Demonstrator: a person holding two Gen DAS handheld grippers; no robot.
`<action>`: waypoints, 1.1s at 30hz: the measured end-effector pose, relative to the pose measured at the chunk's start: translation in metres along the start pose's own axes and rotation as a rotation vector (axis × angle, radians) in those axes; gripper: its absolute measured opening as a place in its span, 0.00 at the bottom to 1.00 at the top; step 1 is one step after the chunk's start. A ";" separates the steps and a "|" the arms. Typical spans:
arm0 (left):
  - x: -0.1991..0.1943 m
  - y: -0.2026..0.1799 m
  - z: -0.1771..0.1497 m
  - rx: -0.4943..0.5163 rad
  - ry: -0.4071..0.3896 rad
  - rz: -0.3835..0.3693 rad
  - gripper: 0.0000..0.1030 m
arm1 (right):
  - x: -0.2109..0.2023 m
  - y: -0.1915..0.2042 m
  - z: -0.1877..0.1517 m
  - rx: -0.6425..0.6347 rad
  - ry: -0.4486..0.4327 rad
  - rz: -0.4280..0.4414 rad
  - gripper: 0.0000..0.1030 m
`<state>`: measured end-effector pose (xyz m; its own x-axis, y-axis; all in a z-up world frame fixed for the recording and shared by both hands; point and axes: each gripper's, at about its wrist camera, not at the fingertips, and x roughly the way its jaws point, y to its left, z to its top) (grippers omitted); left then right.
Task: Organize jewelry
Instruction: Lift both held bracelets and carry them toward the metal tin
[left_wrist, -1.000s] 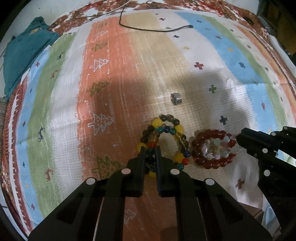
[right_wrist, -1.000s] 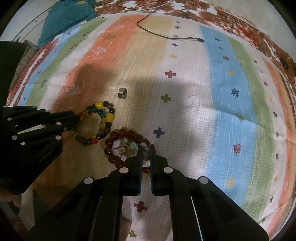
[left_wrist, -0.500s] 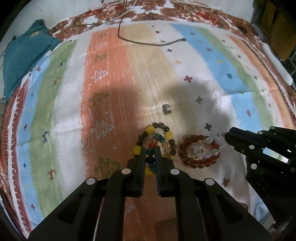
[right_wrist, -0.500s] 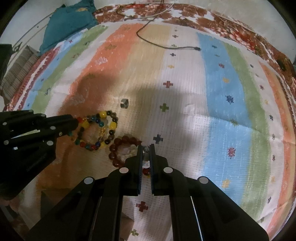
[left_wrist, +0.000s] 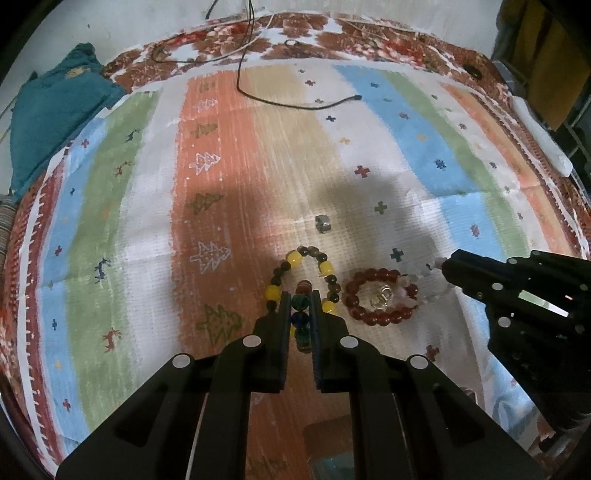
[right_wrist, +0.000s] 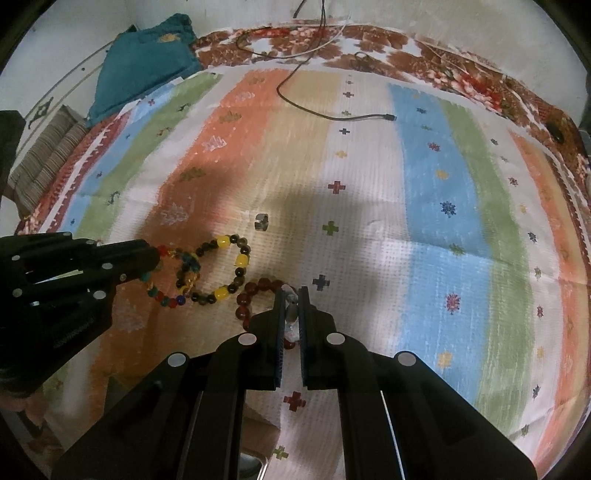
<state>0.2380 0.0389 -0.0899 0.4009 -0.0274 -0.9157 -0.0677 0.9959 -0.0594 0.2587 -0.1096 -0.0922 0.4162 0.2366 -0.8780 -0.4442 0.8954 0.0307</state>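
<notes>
Surface: striped cloth (left_wrist: 229, 177) spread flat, white wall behind | Around: teal fabric (left_wrist: 55, 110) at far left corner, black cable (left_wrist: 295, 105) near far edge, small metal piece (left_wrist: 323, 224) mid-cloth | Left gripper (left_wrist: 300, 295): clenched on multicoloured bracelet (left_wrist: 291, 262) | Right gripper (right_wrist: 291, 290): clenched on pale beads of red bracelet (left_wrist: 376, 299), both bracelets side by side near front edge.

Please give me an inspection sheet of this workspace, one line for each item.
Surface: striped cloth, flat.
Job's things: multicolour bead bracelet beside dark red bracelet; pale bead bracelet; small ring lying apart.
Clutter: teal cloth at the far edge.
Grippers: left gripper shut on multicolour bead bracelet; right gripper shut on pale bead bracelet.
Cables: black cable, loose end on the cloth.
Surroundings: dim, unclear.
</notes>
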 end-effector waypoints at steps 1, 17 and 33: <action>-0.003 0.000 -0.001 0.000 -0.005 -0.003 0.09 | -0.001 0.000 0.000 0.000 -0.002 0.002 0.08; -0.043 -0.010 -0.014 -0.002 -0.077 -0.042 0.09 | -0.028 0.008 -0.015 0.009 -0.043 0.017 0.08; -0.083 -0.020 -0.033 0.014 -0.161 -0.088 0.09 | -0.062 0.017 -0.029 0.002 -0.116 0.031 0.08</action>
<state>0.1758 0.0187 -0.0255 0.5459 -0.1012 -0.8317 -0.0138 0.9915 -0.1297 0.2023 -0.1196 -0.0514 0.4915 0.3060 -0.8153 -0.4563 0.8879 0.0582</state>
